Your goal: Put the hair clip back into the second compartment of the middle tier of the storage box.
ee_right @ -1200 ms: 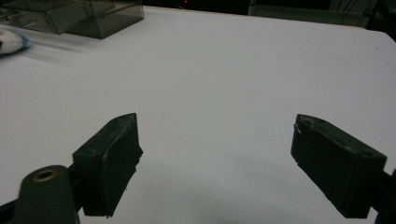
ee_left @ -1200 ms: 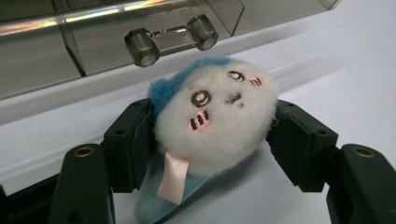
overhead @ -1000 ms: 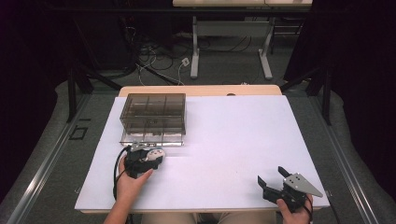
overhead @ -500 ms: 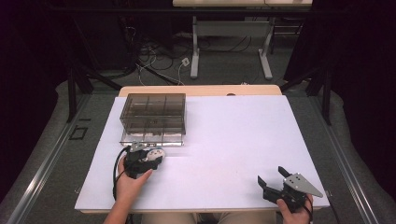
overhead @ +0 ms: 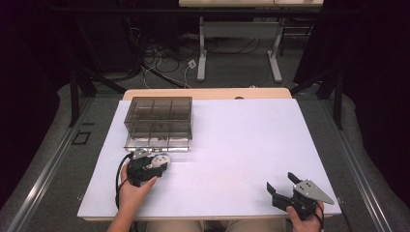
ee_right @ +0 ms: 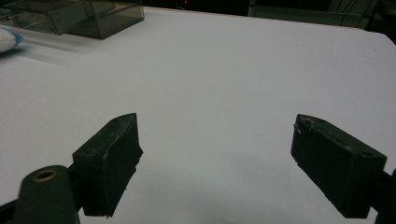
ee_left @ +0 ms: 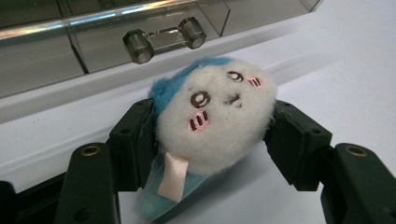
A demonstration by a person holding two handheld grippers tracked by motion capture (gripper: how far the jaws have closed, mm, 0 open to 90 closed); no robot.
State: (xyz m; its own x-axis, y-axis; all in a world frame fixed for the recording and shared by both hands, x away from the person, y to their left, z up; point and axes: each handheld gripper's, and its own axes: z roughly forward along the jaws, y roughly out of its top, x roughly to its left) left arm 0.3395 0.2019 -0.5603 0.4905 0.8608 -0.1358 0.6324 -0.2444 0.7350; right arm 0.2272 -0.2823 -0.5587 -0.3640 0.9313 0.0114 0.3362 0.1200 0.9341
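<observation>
Black fingers (ee_left: pixel 135 144) of the left gripper (overhead: pixel 147 163) are pinching a white plush toy (ee_left: pixel 215 119) (blue on its far side) — it is sitting on the white table (overhead: pixel 241 140), just near of the smoky drawer box (overhead: pixel 158 121). At the near right, the right gripper (overhead: pixel 285 188) is hovering with fingers (ee_right: pixel 109 163) spread wide — nothing between them.

Both handheld black two-jaw grippers, left (overhead: pixel 145 164) and right (overhead: pixel 285 188), are showing blocky pads (ee_right: pixel 109 163) and brass-ringed screw holes; a black cable (overhead: pixel 117 181) is trailing, and a grey triangular plate (overhead: pixel 314 190) is topping the right.
</observation>
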